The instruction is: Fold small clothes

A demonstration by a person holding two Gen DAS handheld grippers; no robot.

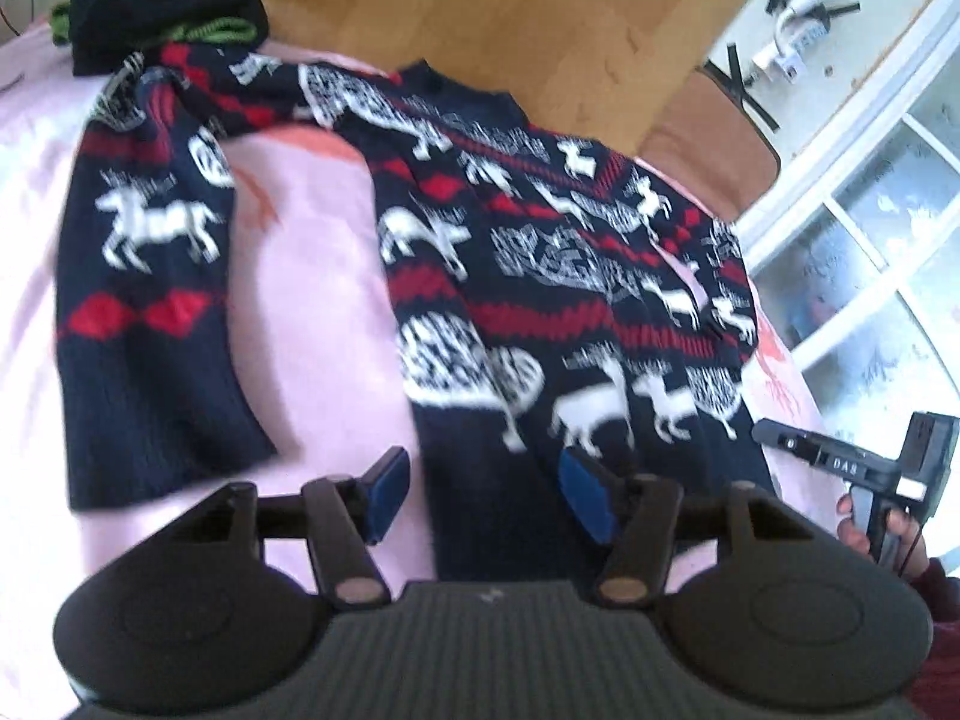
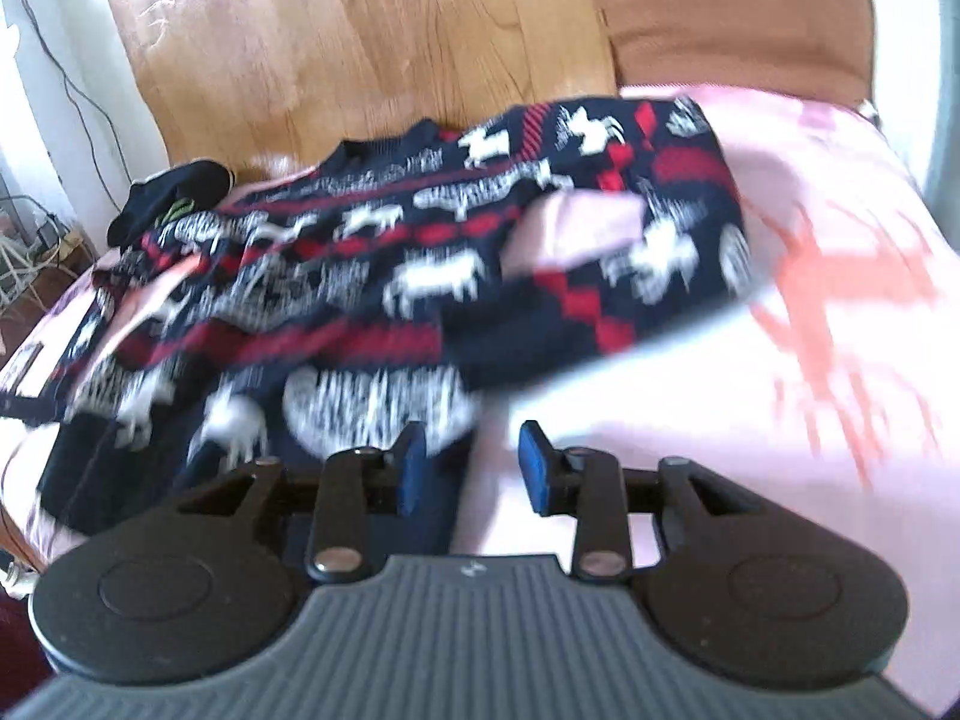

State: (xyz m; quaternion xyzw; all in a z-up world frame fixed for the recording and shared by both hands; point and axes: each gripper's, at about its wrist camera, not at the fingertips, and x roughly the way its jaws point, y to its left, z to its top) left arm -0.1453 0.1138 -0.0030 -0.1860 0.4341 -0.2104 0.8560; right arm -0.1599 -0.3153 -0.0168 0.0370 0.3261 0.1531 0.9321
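A navy knit sweater point(image 1: 540, 276) with white reindeer and red zigzag bands lies spread on a pink bed sheet point(image 1: 312, 276), one sleeve flung out to the side. The left gripper point(image 1: 483, 489) and right gripper point(image 2: 474, 468) hover over its ribbed hem, jaws parted and empty. A dark bundled garment point(image 1: 162, 6) sits by the wooden headboard point(image 1: 480, 6).

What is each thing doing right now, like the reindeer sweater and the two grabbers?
Reindeer sweater: lying on the bed, one sleeve spread out, the other folded across its front.
Left gripper: open, holding nothing, over the sweater's hem.
Right gripper: open, holding nothing, at the sweater's edge.
Black and green garment: bunched up near the headboard.
Pink blanket: spread over the bed.
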